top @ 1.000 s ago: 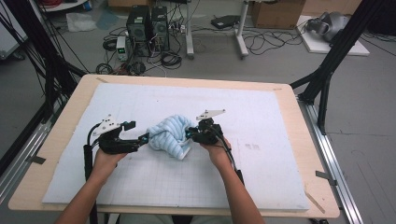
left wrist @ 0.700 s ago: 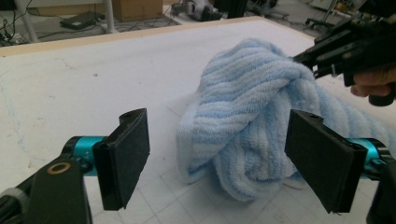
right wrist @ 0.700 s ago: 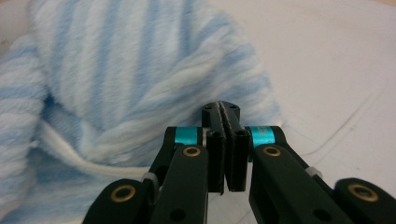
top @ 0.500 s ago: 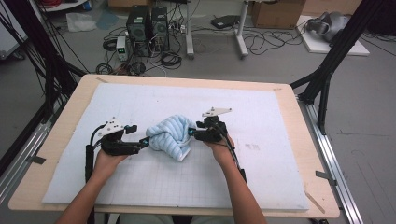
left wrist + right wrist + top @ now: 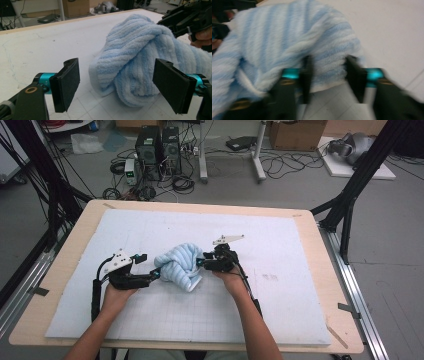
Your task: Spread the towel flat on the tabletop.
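A: From the high view, where does the cloth sit?

B: The bunched blue striped towel (image 5: pixel 177 266) lies near the middle of the white mat (image 5: pixel 280 295), with a gripper at each side. The left gripper (image 5: pixel 156 274) touches its left edge; the right gripper (image 5: pixel 201 263) meets its right side, just beside the upper fold. The wooden table (image 5: pixel 320 265) frames the mat.

A: And the left gripper view?

B: There the left gripper (image 5: pixel 116 86) stands wide apart, its two black pads either side of the towel (image 5: pixel 135 62) but holding nothing. The towel's nearest fold lies between and slightly beyond them. The right gripper (image 5: pixel 185 18) shows at the top right, against the towel's far side.

A: The right gripper view?

B: It is blurred, so the hand is likely moving. The right gripper (image 5: pixel 329 77) has a fold of the towel (image 5: pixel 287 42) between its jaws, but they stand partly apart; whether they actually pinch it cannot be told.

A: So which step is this?

B: It looks like taking hold of the crumpled towel, probably to spread or fold it. Next, the left one likely needs to advance and close on an edge.
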